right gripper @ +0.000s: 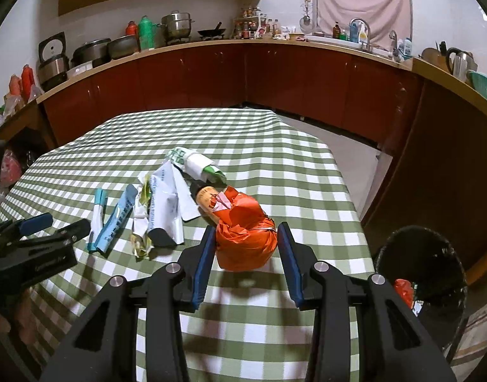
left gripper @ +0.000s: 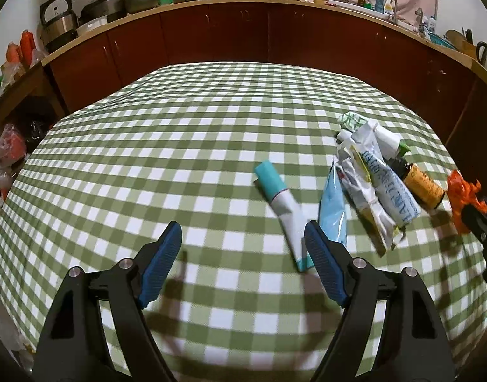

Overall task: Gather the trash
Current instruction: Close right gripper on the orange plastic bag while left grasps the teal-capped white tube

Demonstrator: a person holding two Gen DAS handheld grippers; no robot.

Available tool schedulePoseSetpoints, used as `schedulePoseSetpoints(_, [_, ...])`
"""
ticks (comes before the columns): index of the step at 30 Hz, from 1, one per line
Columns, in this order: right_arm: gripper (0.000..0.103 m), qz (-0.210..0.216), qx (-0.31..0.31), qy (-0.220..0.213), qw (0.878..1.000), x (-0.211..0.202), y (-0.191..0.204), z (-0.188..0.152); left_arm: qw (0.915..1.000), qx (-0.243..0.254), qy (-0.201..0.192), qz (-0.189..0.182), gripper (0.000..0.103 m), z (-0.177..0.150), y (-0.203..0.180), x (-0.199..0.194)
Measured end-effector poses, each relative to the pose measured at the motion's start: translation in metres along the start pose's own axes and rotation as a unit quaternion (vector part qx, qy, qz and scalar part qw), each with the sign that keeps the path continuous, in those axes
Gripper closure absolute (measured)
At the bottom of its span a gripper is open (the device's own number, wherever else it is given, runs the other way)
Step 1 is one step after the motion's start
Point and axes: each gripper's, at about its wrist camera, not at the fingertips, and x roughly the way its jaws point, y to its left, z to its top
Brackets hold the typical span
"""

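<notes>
Far left in the right wrist view: left gripper [right gripper: 57,224] low over the checked tablecloth [right gripper: 275,172], jaws spread wide with nothing between them; in its own view the left gripper [left gripper: 243,248] aims down at the cloth, its right-hand pad just beside the teal-and-white tube [left gripper: 283,210]. Probably standing wide so as to straddle that tube lengthwise for the next pick.

Next along: a loose row of trash near the table's middle, namely the teal-and-white tube [right gripper: 97,219], a blue sachet [right gripper: 117,222], crumpled white wrappers [right gripper: 167,210] and, behind them, a rolled green-and-white packet [right gripper: 195,162]. An orange-labelled bottle [right gripper: 207,199] on its side, touching the wrappers. Lying close together, likely so that each piece can be lifted in turn.

Then the right gripper [right gripper: 246,248], clamped on an orange plastic bundle [right gripper: 246,242], pads pressing both flanks. Squeezed at the widest part, presumably because the crumpled film gives and would slip from a lighter hold.

Far right, below the table edge: a black bin [right gripper: 434,254] with a scrap of orange already inside, within easy reach for the drop
</notes>
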Motion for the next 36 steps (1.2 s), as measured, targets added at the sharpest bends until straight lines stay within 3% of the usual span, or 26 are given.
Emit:
schedulePoseSetpoints(11, [0.063, 0.005, 0.013, 0.002, 1.0, 0.001, -0.012, 0.0, 0.9998, -0.002, 0.018, 0.007, 0.028, 0.005, 0.002, 0.021])
schedulePoseSetpoints(19, [0.063, 0.007, 0.014, 0.005, 1.0, 0.002, -0.012, -0.002, 0.9997, 0.014, 0.01, -0.017, 0.059, -0.004, 0.013, 0.011])
schedulePoseSetpoints(23, [0.063, 0.006, 0.015, 0.006, 1.0, 0.002, -0.012, -0.004, 0.9991, 0.027, 0.003, -0.034, 0.085, -0.008, 0.011, 0.008])
schedulePoseSetpoints(36, [0.063, 0.006, 0.015, 0.009, 1.0, -0.002, -0.014, -0.01, 0.9987, 0.042, -0.008, -0.026, 0.085, -0.013, 0.007, 0.004])
